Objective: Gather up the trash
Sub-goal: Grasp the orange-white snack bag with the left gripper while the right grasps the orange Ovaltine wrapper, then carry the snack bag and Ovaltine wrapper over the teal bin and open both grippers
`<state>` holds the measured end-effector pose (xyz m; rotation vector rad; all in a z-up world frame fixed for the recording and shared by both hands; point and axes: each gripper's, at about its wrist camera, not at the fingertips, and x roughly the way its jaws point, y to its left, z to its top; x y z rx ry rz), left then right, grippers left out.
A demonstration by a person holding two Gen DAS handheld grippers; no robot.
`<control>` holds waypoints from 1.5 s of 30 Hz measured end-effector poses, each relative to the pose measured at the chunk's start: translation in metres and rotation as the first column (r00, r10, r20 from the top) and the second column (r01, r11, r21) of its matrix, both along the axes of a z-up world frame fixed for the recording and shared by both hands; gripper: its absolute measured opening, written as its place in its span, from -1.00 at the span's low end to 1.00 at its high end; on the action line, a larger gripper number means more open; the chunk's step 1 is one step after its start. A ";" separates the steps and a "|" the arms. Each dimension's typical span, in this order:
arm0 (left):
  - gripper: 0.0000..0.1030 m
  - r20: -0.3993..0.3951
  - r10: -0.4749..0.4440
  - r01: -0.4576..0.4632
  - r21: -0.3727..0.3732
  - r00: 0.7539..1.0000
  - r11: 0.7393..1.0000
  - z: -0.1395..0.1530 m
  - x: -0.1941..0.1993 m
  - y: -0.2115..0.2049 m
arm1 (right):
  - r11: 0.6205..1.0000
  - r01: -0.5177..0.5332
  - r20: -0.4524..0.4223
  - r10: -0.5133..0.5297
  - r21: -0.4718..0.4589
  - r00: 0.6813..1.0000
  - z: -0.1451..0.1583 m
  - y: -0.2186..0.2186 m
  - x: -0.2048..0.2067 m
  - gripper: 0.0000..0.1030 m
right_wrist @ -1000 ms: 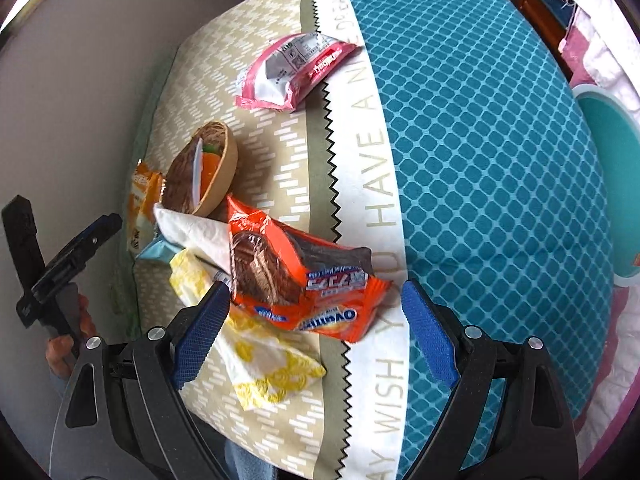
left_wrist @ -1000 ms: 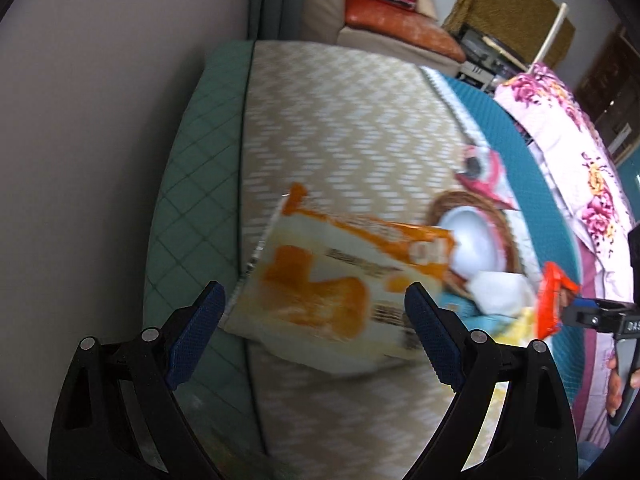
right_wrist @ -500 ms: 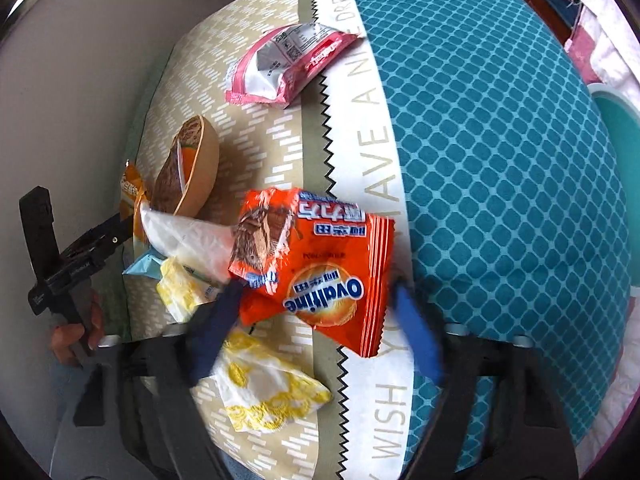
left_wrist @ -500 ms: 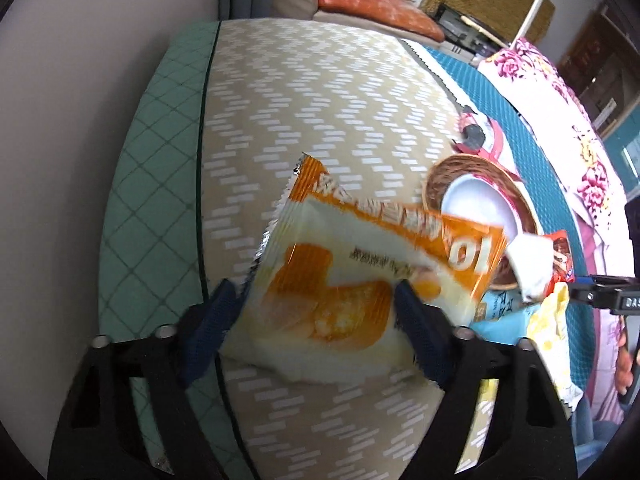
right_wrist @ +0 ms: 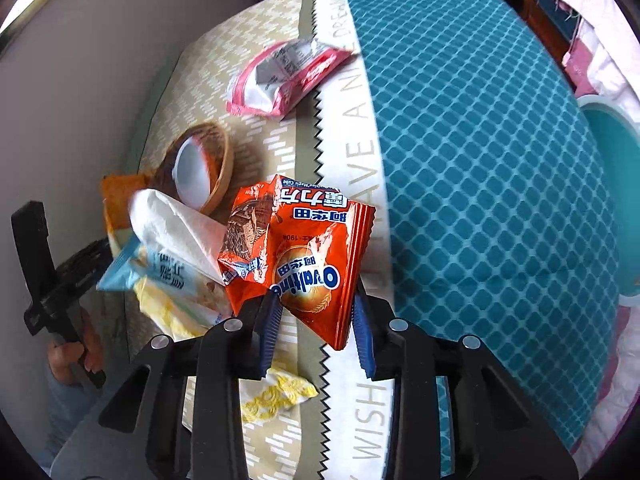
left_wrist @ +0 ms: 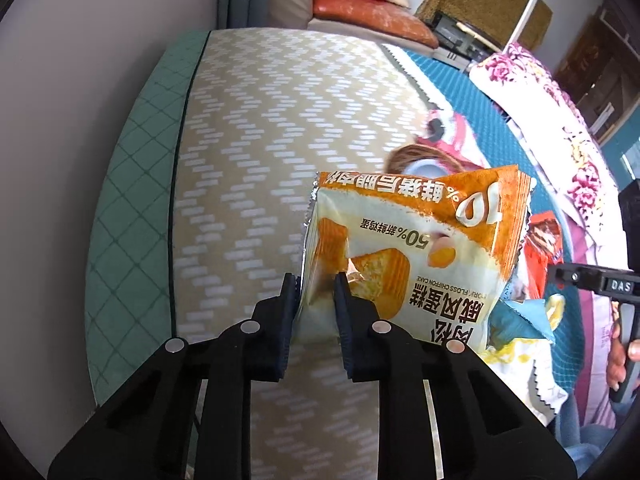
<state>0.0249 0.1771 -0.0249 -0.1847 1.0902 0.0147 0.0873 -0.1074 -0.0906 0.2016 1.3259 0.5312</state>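
Observation:
My left gripper (left_wrist: 317,284) is shut on the corner of an orange and white chiffon cake wrapper (left_wrist: 416,252) and holds it up above the bed. My right gripper (right_wrist: 316,312) is shut on an orange Ovaltine wrapper (right_wrist: 304,256), lifted off the bedspread. A small woven basket (right_wrist: 222,168) with a white lid in it lies tipped on the bed. A pink and white wrapper (right_wrist: 284,76) lies beyond it. A white tissue (right_wrist: 176,220), a light blue wrapper (right_wrist: 160,268) and a yellow and white wrapper (right_wrist: 276,394) lie beside the right gripper.
The bed has a beige patterned cover (left_wrist: 260,140) and a teal diamond-pattern cover (right_wrist: 480,160). A grey wall (left_wrist: 80,80) runs along the left. A floral quilt (left_wrist: 560,120) lies at the right. Cushions (left_wrist: 360,4) sit past the bed's far end.
Both grippers closed from wide open. The left one took hold of the cake wrapper and raised it. The right one took hold of the Ovaltine wrapper and lifted it.

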 end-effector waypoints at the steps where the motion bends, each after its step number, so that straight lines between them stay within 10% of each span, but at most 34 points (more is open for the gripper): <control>1: -0.60 0.007 0.005 -0.005 0.002 1.000 1.000 0.004 -0.002 -0.001 | 1.000 0.009 0.005 -0.009 0.006 1.000 0.001 -0.004 -0.001 -0.41; 18: -0.60 0.167 0.006 -0.005 -0.002 0.986 1.000 0.088 0.000 -0.036 | 0.988 0.119 0.063 -0.125 0.097 0.990 0.040 -0.076 0.002 -0.41; 45: -0.60 0.015 -0.395 0.393 0.075 0.919 0.916 0.030 0.109 -0.303 | 0.853 0.479 0.138 -0.510 0.206 0.849 0.057 -0.284 0.023 -0.41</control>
